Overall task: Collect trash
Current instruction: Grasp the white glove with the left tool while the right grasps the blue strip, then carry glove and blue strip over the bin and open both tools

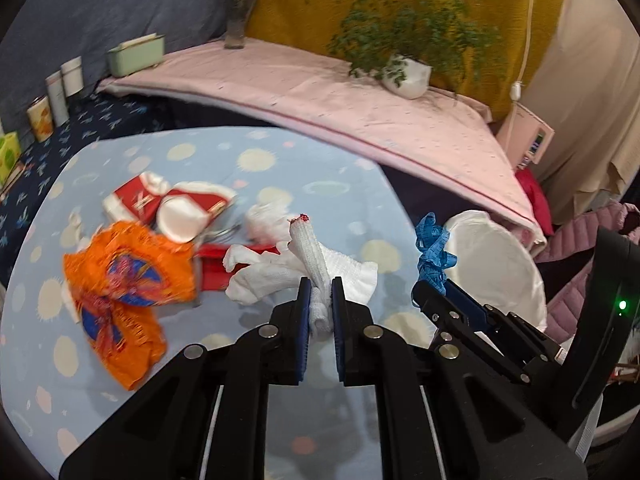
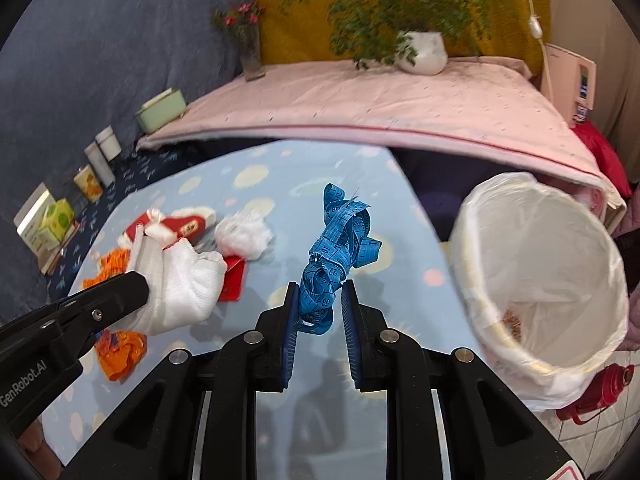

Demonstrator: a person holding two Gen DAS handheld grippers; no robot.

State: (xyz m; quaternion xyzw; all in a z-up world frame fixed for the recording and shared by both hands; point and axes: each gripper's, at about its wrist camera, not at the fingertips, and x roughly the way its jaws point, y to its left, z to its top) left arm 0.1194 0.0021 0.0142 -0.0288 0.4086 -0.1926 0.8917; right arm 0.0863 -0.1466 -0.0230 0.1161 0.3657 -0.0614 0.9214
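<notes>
My left gripper (image 1: 320, 300) is shut on a white knitted glove (image 1: 320, 264) with a red cuff edge, held above the blue spotted tablecloth (image 1: 280, 168); the glove also shows in the right wrist view (image 2: 180, 280). My right gripper (image 2: 320, 300) is shut on a tangled blue measuring tape (image 2: 340, 240), also seen in the left wrist view (image 1: 432, 252). A white-lined trash bin (image 2: 540, 272) stands just right of the table, near the right gripper. On the table lie an orange wrapper (image 1: 120, 280), red-and-white packaging (image 1: 172, 204), a white crumpled tissue (image 1: 268, 216) and a red packet (image 2: 234, 280).
A pink-covered shelf (image 1: 320, 92) behind the table holds a potted plant (image 1: 408, 76), a flower vase (image 1: 236, 24) and a green box (image 1: 136, 56). Cans and boxes (image 1: 52, 104) line the left side. A red thermos (image 2: 600, 392) stands on the floor by the bin.
</notes>
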